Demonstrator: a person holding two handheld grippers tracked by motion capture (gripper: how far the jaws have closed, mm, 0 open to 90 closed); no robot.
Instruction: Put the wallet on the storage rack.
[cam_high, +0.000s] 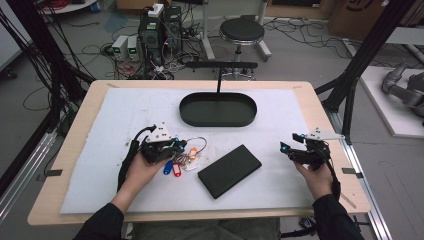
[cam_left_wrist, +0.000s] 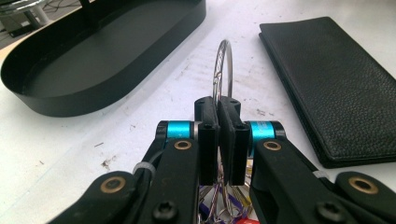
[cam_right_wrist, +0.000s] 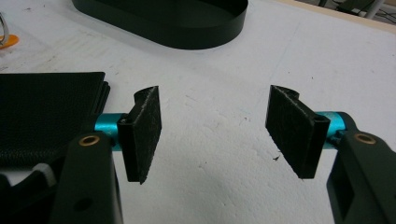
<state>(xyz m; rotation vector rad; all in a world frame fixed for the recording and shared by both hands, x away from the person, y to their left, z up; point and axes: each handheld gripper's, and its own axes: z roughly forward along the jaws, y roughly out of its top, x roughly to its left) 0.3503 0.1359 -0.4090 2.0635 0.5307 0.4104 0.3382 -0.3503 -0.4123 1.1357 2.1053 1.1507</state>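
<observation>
left hand-held gripper (cam_left_wrist: 218, 140) clamped on key ring (cam_left_wrist: 223, 70)

Key bunch (cam_high: 184, 159): wire ring upright, pinched in left tool (cam_left_wrist: 218, 116); coloured tags on white mat.

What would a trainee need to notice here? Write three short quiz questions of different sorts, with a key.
1. True or false: the left gripper has its jaws shut on the key ring.
2. Which thing lies between the two grippers on the white mat? A) the black wallet B) the black oval tray C) a cup
3. Fill in: the jaws of the right gripper stand ____, with nothing between them.

Key: 1 true; 2 A; 3 open.
</observation>
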